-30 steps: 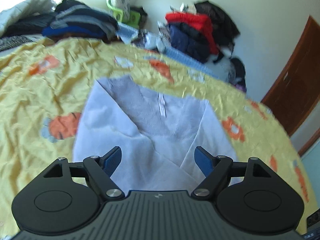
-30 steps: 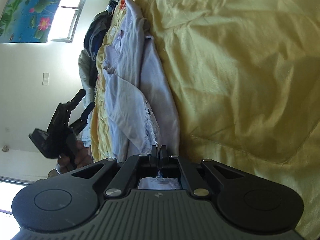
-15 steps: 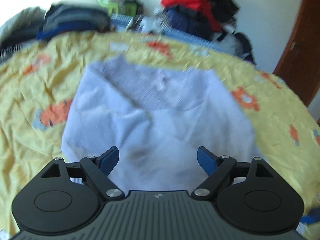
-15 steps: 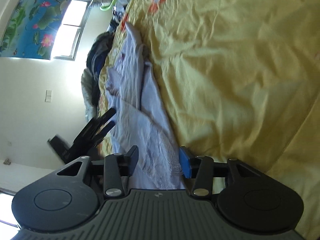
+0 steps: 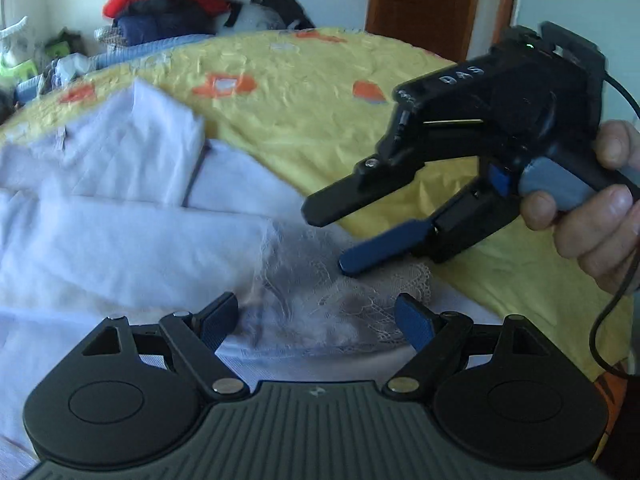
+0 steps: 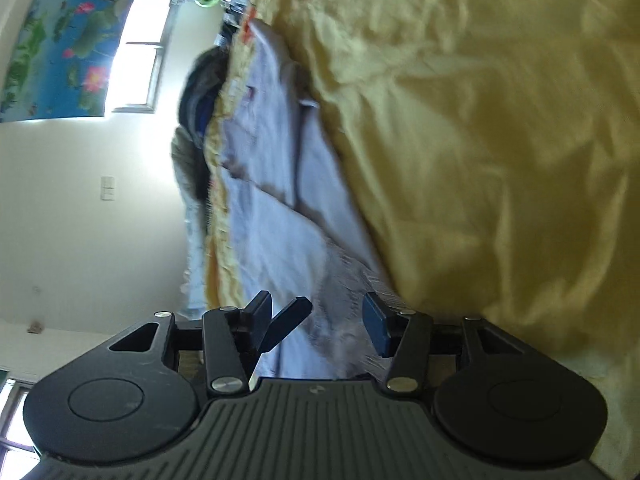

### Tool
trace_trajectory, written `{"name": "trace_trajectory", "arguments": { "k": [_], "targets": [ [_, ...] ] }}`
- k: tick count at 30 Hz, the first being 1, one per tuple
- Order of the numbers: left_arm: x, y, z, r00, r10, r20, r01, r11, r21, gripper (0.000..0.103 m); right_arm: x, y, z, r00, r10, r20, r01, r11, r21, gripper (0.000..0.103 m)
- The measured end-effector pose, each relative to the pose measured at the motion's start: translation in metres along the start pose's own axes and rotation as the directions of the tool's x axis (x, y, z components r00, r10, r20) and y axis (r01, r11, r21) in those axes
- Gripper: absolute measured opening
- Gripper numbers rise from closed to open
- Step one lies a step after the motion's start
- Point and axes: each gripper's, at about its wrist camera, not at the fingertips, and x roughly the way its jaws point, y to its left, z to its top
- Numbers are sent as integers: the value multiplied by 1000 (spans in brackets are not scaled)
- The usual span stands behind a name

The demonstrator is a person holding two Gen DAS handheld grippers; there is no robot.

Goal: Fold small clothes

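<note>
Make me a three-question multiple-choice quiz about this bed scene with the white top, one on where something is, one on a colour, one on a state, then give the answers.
1. Where is the lace cuff of the white top?
A. hanging off the door
B. on the top, just ahead of the left hand-held gripper
C. on the clothes pile

2. What colour is the bedspread?
A. plain blue
B. green striped
C. yellow with orange patches

3. What state is the right hand-held gripper in?
A. open, holding nothing
B. shut on the cuff
C. shut on the bedspread

Answers: 1 B, the lace lies between the left fingers' line of sight and the right fingertips. 2 C, yellow cloth with orange motifs surrounds the top. 3 A, its two fingers are spread with nothing between them.
</note>
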Motion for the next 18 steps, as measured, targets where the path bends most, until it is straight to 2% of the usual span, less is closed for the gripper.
{"name": "trace_trajectory", "arguments": {
  "k": [2,5,6,8,11,14,16,18],
  "targets": [
    [0,1,0,1000,-10,1,10,1000,-2,88,-1,-2,-4,1000,-3,-4,3,1000,-11,46],
    [-4,6,3,1000,-12,-5,12,999,-45,88,-2,0,-5,1000,-16,-9,16,1000,-12,46],
    [-10,7,3,1000,-2,-4,2,998,-63,88,-4,2,-4,1000,-21,-11,21,1000,-21,49],
    [-28,13,3,999,12,38,-8,995,-103,88,-6,13,-2,1000,-17,-2,17,998,-63,52],
    [-62,33,-6,991,89,103,-64,974,-218,88,-9,31,7,1000,25,2,-24,993,-117,53],
    [-92,66,-23,975,187,123,-124,909,-399,88,3,45,17,997,66,-34,-70,988,-141,56],
    [-105,93,-40,969,215,117,-117,825,-553,88,20,55,21,993,86,-77,-96,985,-143,56],
    [-109,115,-55,975,198,100,-80,732,-676,88,42,68,24,985,121,-122,-139,978,-155,56]
  ]
}}
